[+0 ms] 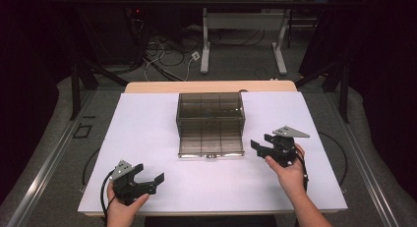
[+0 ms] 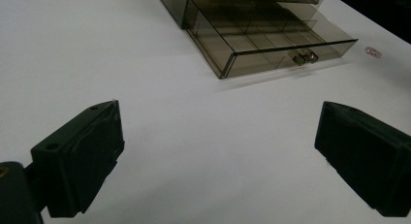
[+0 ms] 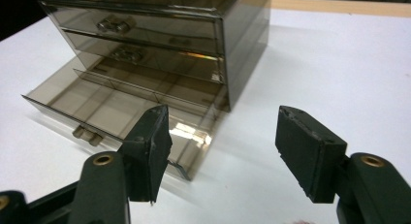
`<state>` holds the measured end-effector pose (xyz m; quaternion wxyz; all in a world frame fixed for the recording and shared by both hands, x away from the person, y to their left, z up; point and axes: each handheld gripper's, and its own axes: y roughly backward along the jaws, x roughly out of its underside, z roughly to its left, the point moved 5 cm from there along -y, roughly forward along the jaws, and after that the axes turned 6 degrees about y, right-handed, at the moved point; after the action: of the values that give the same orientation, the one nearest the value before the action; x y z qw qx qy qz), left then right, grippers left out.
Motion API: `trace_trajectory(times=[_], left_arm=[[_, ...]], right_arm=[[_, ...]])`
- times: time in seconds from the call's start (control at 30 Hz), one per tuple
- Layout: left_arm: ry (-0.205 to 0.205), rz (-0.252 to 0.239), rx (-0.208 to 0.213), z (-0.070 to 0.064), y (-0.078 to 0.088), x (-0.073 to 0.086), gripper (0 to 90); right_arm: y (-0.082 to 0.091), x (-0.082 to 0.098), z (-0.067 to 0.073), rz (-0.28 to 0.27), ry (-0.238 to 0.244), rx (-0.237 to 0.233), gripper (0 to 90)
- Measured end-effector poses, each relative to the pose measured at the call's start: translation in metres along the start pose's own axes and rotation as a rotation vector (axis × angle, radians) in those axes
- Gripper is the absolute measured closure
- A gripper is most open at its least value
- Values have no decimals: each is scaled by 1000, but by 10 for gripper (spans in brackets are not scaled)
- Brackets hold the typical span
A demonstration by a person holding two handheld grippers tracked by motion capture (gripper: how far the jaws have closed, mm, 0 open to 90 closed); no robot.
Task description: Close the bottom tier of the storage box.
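High view: the smoked drawer box (image 1: 210,116) sits mid-table, its bottom drawer (image 1: 211,144) pulled out. My right gripper (image 1: 269,149) hangs released beside it, my left gripper (image 1: 147,180) released near the front edge.

Left gripper view: drawer compartments look empty.

Right gripper view: I'd square up with the drawer knob (image 3: 86,135) before closing on it.

We see bare forearms, two black grippers (image 1: 147,180) (image 1: 263,147) topped with grey three-cornered plates, and black cables at lower left.
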<state>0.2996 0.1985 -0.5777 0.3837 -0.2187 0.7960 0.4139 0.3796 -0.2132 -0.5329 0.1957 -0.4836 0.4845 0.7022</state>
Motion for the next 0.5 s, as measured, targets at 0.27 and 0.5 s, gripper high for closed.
trace_trajectory(times=[0.27, 0.5], left_arm=[[-2, 4, -3, 0, -1, 0, 36], [-3, 6, -7, 0, -1, 1, 36]], right_arm=[[7, 8, -12, 49, -17, 38, 284], [13, 17, -25, 50, -79, 44, 232]])
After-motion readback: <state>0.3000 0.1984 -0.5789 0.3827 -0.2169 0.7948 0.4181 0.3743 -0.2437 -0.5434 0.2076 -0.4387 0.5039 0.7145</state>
